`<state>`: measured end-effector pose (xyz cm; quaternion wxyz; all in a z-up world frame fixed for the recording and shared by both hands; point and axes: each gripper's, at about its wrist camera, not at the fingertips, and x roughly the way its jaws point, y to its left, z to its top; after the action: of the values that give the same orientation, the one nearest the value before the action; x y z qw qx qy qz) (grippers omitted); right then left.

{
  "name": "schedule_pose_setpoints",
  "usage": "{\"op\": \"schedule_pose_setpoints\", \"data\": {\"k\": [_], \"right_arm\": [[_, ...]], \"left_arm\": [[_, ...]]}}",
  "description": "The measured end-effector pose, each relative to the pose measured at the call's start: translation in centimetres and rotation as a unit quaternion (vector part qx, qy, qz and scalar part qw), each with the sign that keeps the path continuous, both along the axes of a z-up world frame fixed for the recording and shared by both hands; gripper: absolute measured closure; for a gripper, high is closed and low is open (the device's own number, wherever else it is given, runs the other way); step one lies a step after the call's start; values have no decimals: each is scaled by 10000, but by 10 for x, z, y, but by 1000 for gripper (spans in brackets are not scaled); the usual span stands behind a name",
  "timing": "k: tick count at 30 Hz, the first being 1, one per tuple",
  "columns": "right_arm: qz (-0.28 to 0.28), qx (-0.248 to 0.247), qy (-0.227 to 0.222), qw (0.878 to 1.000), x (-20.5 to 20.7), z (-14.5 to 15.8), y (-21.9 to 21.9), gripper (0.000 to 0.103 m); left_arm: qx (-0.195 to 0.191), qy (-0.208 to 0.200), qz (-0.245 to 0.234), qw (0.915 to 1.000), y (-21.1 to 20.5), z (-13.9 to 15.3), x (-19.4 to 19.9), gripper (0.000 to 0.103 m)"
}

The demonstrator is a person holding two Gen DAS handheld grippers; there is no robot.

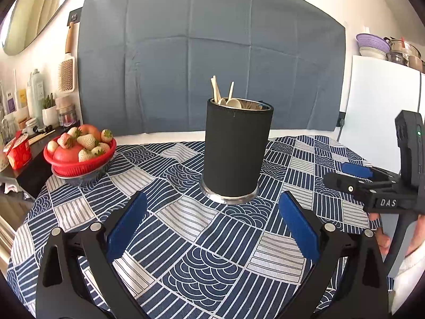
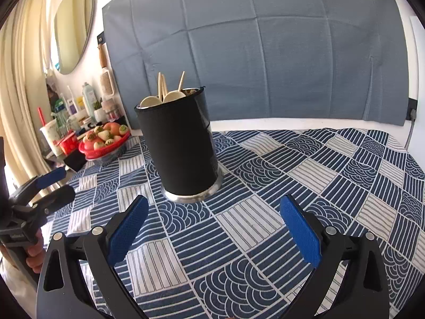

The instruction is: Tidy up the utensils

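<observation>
Utensils [image 1: 223,94] stand in the black holder [image 1: 235,148] mid-surface, ahead of the left tongs [image 1: 212,223] and right tongs [image 2: 213,226], both wide open and empty; any grasp should approach from above.

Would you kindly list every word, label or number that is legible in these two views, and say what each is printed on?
"DAS": raised letters on the body of the right hand-held gripper, seen from the left wrist view.
Labels on the shelf bottles: too small and blurred to read.
Marking on the left hand-held gripper: blurred, unreadable.
</observation>
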<state>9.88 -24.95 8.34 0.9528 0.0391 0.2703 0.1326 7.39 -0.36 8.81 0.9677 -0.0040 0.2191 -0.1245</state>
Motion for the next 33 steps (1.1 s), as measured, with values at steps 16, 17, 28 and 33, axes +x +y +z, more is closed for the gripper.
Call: {"op": "schedule_pose_setpoints", "data": {"k": [16, 17, 28, 33], "right_arm": [[45, -312, -445, 9985, -34, -9, 5, 8], [36, -358, -470, 9982, -35, -9, 6, 8], [-70, -476, -556, 9973, -39, -8, 8, 8], [-28, -360, -423, 9985, -34, -10, 5, 8]], "left_arm": [[-137, 93, 552, 9983, 18, -22, -11, 6], [-111, 92, 515, 9986, 17, -22, -11, 6], [192, 80, 227, 9995, 1, -21, -13, 6], [145, 95, 325, 9993, 4, -22, -13, 6]]}}
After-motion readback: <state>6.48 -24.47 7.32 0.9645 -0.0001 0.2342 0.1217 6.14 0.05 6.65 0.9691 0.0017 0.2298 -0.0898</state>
